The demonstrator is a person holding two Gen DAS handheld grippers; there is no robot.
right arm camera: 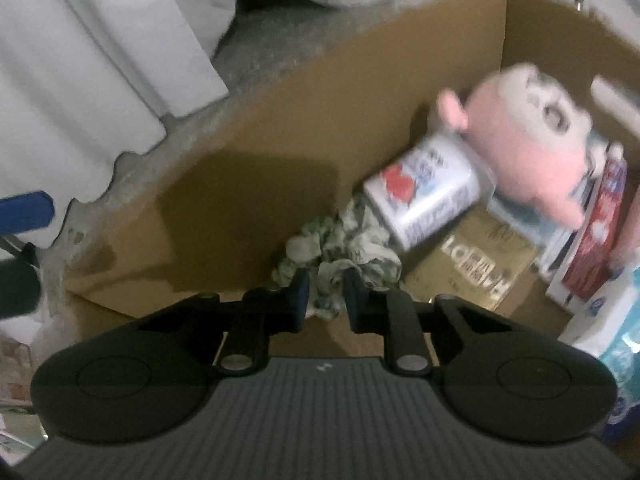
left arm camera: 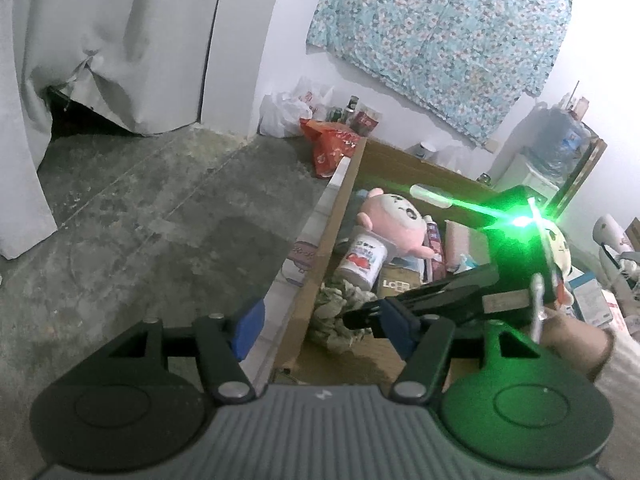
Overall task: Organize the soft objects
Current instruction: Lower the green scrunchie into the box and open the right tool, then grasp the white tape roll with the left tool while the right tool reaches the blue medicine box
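Note:
A crumpled green-and-white cloth (right arm camera: 344,240) lies at the near end of an open cardboard box (right arm camera: 280,140). My right gripper (right arm camera: 326,296) points down into the box, its narrow jaws shut on a fold of that cloth. From the left wrist view the right gripper (left arm camera: 354,318) comes in sideways and meets the cloth (left arm camera: 334,308). A pink plush (right arm camera: 528,148) rests deeper in the box against a white can (right arm camera: 428,192). My left gripper (left arm camera: 322,328) hangs open over the box's (left arm camera: 320,272) left wall with nothing between its blue pads. A yellow plush (left arm camera: 560,246) is half hidden behind the right gripper's body.
Cartons and packets fill the box's far half. Left of the box is bare concrete floor (left arm camera: 140,220) and a white curtain (left arm camera: 100,40). A red bag (left arm camera: 330,142), plastic bags and bottles stand by the wall. A person's hand (left arm camera: 576,344) holds the right gripper.

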